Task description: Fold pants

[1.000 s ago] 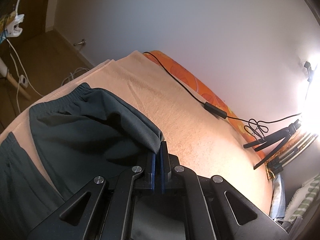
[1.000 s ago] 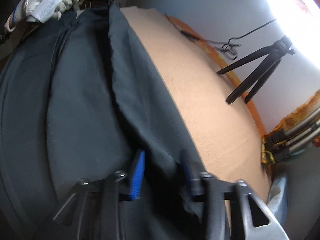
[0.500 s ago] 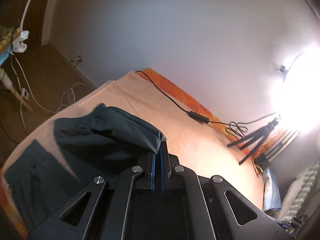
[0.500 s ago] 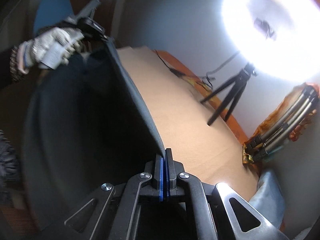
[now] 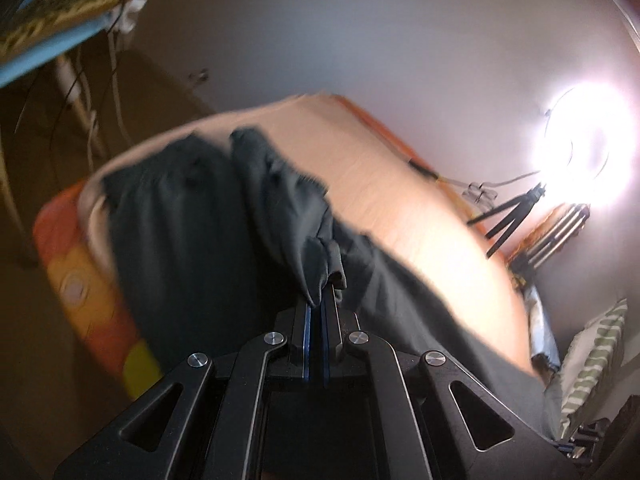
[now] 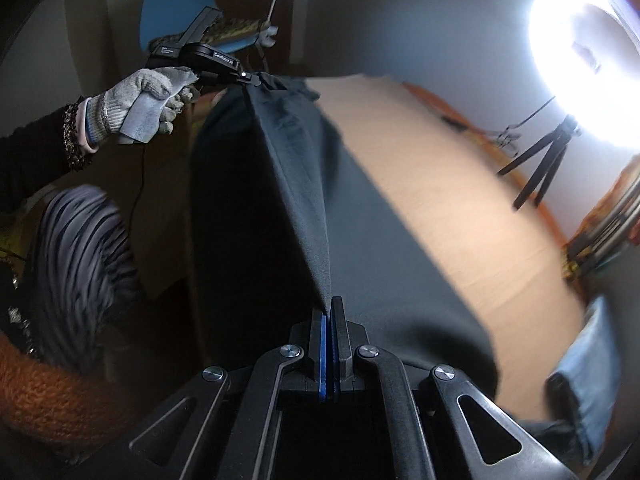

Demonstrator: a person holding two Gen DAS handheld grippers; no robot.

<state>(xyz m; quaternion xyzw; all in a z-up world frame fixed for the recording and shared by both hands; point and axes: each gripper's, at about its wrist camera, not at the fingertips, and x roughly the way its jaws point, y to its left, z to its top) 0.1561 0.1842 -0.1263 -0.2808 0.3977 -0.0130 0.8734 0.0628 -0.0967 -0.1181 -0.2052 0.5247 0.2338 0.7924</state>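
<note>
Dark grey pants (image 5: 188, 232) hang and drape over the near side of a bed covered by a peach towel (image 5: 400, 208). My left gripper (image 5: 322, 300) is shut on a bunched fold of the pants near the waistband, lifted off the bed. My right gripper (image 6: 330, 308) is shut on the pants (image 6: 288, 184) at their other end. The raised edge stretches taut between both grippers. In the right wrist view the left gripper (image 6: 260, 78) shows at the far end, held by a gloved hand (image 6: 140, 104).
A ring light (image 5: 588, 144) on a black tripod (image 5: 512, 216) stands at the bed's far right, with a cable (image 5: 480, 192) beside it. Folded blue fabric (image 6: 588, 372) lies at the right end. A blue chair (image 6: 176, 8) and the person's striped clothing (image 6: 80, 248) are left.
The right gripper closed on the pants edge and rose. Both grippers pulled back from the bed, lifting the pants edge and stretching it taut; the fabric now hangs over the bed's near side.
</note>
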